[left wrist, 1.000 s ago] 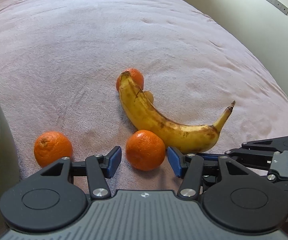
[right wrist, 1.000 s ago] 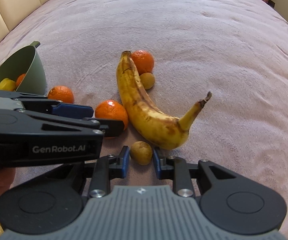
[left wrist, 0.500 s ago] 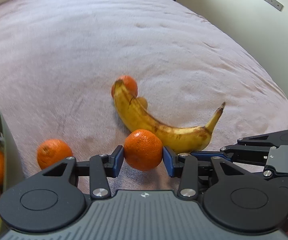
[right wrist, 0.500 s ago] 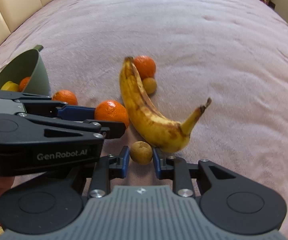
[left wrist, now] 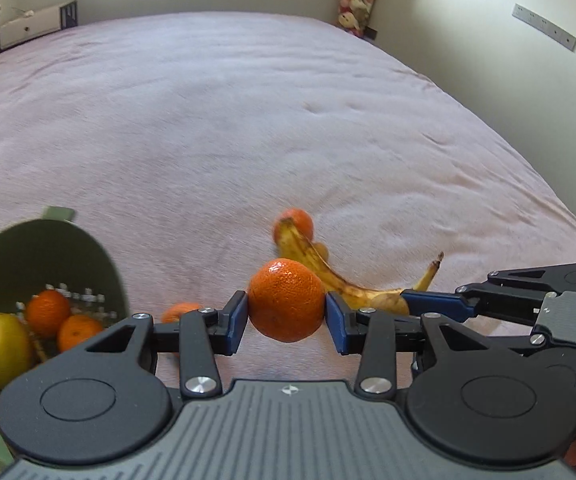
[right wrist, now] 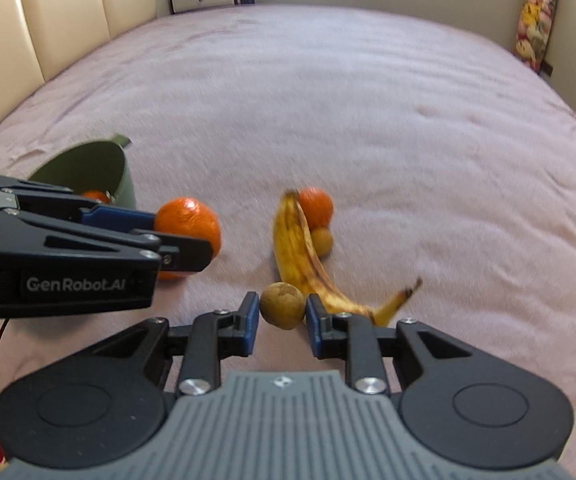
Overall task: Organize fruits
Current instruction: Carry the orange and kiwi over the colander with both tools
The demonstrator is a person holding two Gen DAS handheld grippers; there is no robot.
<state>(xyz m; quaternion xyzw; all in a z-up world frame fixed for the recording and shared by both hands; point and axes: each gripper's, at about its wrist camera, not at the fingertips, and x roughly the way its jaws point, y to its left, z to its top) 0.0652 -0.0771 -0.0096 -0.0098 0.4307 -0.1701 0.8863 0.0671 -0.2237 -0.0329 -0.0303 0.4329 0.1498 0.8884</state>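
Pink bedspread (left wrist: 248, 120) carries banana (right wrist: 295, 248) mid-bed, green colander (left wrist: 68, 248) near its left edge; left gripper (left wrist: 286, 314) pinching a mandarin (left wrist: 286, 300), right gripper (right wrist: 282, 312) clamping a small brownish fruit (right wrist: 282, 306), both lifted.

On your bed (left wrist: 248, 128), the bowl (left wrist: 88, 248) sits far left with fruit in it; the banana (right wrist: 299, 256) lies right of it, a mandarin (right wrist: 316, 207) behind its far end.

Pink bedspread (left wrist: 248, 128), cream padded headboard (right wrist: 48, 20), hanging plush toys (right wrist: 535, 16), white wall strip (left wrist: 545, 27)
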